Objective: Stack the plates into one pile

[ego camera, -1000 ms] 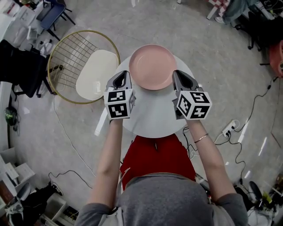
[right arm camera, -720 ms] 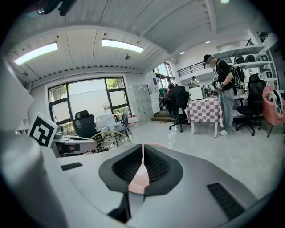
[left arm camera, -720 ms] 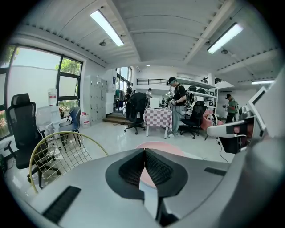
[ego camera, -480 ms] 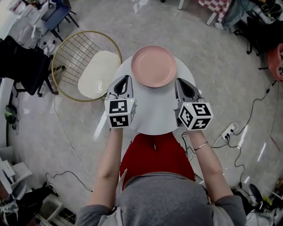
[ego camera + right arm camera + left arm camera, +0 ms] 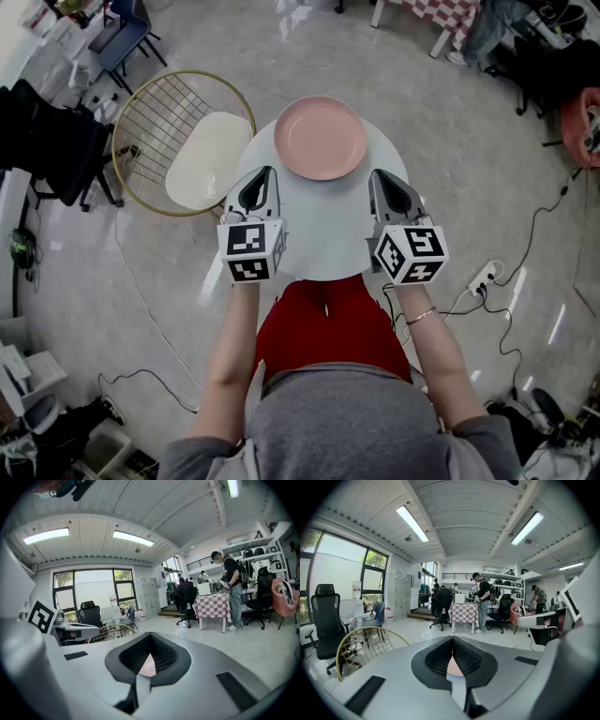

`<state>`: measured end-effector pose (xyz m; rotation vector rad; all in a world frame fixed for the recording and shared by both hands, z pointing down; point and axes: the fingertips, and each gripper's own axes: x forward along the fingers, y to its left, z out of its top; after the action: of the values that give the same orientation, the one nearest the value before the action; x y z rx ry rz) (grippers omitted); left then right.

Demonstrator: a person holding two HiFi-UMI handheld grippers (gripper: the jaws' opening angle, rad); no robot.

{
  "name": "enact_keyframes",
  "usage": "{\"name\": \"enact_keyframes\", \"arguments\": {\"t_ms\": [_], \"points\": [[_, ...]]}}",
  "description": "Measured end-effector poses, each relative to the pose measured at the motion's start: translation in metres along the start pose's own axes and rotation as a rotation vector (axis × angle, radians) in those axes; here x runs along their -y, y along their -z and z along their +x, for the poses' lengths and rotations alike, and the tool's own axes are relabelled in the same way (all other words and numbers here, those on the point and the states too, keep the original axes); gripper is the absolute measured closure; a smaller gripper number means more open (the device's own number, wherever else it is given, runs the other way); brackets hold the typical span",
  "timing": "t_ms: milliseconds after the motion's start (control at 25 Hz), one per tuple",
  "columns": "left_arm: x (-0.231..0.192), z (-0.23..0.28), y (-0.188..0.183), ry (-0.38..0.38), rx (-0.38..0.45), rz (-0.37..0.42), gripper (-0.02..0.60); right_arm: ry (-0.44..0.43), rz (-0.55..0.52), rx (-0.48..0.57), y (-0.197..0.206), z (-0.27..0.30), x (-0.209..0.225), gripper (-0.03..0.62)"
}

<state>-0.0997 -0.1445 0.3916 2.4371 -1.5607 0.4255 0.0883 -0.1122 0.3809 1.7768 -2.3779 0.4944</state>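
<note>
One pink plate [image 5: 320, 138] lies at the far side of the small round white table [image 5: 323, 234]; whether it is a single plate or a pile I cannot tell. My left gripper [image 5: 265, 173] hovers near the table's left edge, short of the plate, shut and empty. My right gripper [image 5: 380, 175] hovers over the right side at the same distance, also shut with nothing held. In the left gripper view the jaws meet at the tips [image 5: 452, 639], and a sliver of the pink plate [image 5: 454, 667] shows below them. The right gripper view shows its gripper [image 5: 149, 637] the same way, above the plate [image 5: 147, 666].
A gold wire chair with a cream cushion [image 5: 208, 155] stands close to the table's left. A black office chair [image 5: 47, 141] is further left. Cables and a power strip [image 5: 486, 275] lie on the floor at the right. People stand by a checkered table [image 5: 464, 613] far off.
Both grippers have drawn back from the plate's sides toward the person and risen a little. The plate stays where it was on the table.
</note>
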Motion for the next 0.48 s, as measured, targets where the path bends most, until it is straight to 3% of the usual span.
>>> {"name": "enact_keyframes", "arguments": {"t_ms": [480], "points": [[0.01, -0.031, -0.008, 0.012, 0.046, -0.009, 0.565, -0.012, -0.007, 0.071, -0.01, -0.03, -0.023, 0.566]]}}
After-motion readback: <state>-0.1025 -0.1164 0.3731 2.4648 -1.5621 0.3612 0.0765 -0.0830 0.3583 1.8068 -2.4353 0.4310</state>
